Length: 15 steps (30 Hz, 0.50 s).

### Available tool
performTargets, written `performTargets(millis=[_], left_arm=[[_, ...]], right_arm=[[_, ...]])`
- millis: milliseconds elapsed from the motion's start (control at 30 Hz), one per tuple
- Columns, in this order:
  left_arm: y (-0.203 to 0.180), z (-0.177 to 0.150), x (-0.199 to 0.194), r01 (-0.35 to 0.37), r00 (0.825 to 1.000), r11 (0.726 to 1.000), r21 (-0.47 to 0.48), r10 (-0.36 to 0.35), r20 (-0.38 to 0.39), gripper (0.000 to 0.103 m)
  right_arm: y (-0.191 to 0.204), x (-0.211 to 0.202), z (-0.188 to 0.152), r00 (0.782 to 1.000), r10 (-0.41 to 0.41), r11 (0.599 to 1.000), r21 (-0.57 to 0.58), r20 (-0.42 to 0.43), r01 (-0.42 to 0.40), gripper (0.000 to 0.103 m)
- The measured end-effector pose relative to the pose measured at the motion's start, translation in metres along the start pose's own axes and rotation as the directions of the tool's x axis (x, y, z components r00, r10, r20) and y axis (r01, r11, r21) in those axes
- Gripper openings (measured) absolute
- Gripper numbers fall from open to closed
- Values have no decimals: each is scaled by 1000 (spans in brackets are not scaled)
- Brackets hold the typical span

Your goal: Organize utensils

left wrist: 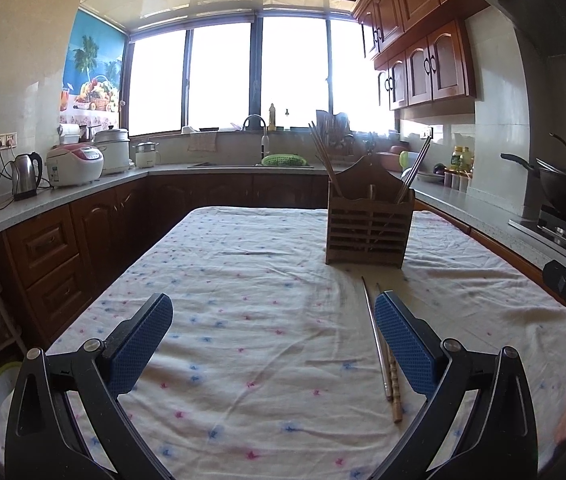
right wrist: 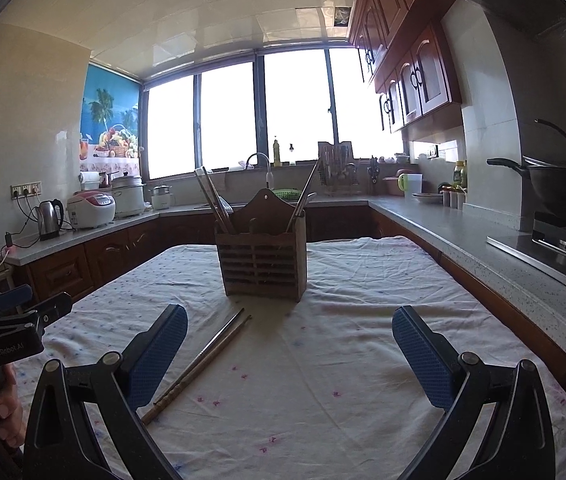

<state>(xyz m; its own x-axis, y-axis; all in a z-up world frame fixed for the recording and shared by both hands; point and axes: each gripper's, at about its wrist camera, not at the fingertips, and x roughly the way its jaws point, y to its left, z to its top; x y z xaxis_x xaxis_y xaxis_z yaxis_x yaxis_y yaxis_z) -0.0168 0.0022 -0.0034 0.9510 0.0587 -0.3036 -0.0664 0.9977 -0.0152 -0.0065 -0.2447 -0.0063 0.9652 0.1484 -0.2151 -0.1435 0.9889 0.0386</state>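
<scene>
Wooden and slatted, the utensil holder [right wrist: 261, 254] stands upright toward the far edge of the table [right wrist: 363, 360], with chopsticks leaning out of its left and right compartments. Just in front of it two loose chopsticks [right wrist: 199, 364], one metal and one wooden, lie side by side on the flowered cloth. Both the left gripper [left wrist: 273, 346] and right gripper [right wrist: 289, 354] hover spread wide, holding nothing.

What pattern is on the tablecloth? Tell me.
The tablecloth is white with small scattered pink and blue flower-like prints, clearest in the left wrist view.
</scene>
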Motion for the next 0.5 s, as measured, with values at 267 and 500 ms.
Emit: performTargets(millis=[267,500], left_arm=[[-1,-2,-3,-27,1000,1000,4,27,-5,103],[-3,-5,-3,-51,999,999,10,51,-13,103]], right_arm=[[-9,-7,-3,1000,-25,999,30,5,25,103],[-10,-9,-8,1000,-19,1000,25,-4,19,103]])
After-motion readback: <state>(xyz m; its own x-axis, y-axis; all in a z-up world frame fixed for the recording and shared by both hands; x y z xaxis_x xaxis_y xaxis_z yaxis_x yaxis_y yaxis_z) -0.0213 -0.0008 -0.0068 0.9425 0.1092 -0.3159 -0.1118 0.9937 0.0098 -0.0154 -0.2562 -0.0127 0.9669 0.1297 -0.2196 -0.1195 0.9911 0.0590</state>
